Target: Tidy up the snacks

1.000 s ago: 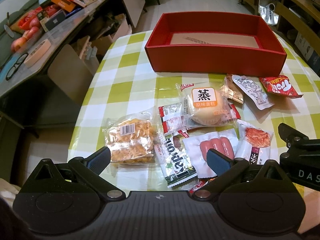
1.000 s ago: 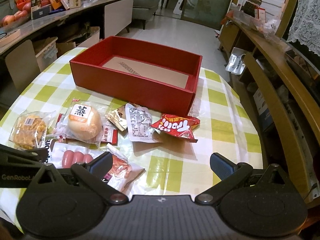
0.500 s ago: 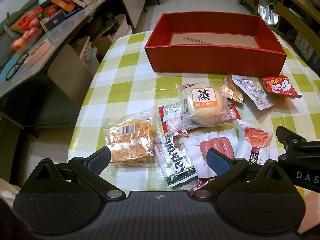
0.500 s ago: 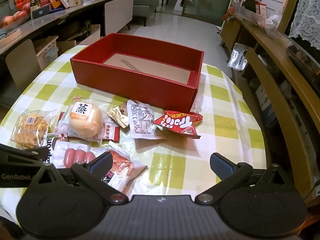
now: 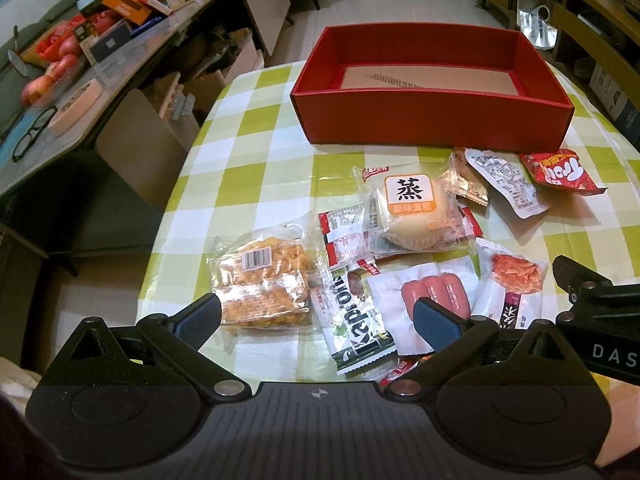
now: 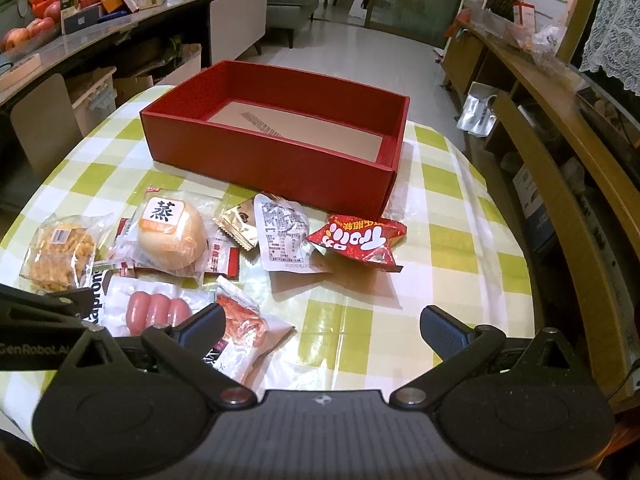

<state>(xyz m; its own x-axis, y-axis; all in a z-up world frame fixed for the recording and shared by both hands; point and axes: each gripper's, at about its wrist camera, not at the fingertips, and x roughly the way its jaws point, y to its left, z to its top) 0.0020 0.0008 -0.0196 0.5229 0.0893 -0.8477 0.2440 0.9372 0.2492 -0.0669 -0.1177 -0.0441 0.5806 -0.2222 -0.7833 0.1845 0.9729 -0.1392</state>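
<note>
An empty red box stands at the far side of the checked table. Several snack packets lie in front of it: a steamed cake bun, a crispy noodle snack, a sausage pack, a green seaweed packet, a red chip bag, a white packet. My left gripper is open, empty, above the near packets. My right gripper is open, empty, above the table's near right part.
A long counter with boxes and apples runs along the left. A wooden shelf unit stands right of the table. The table's front edge drops to the floor at left. The right gripper's body shows in the left wrist view.
The right gripper has moved slightly forward towards the snacks and the box. The left gripper has hardly moved. Both stay open.
</note>
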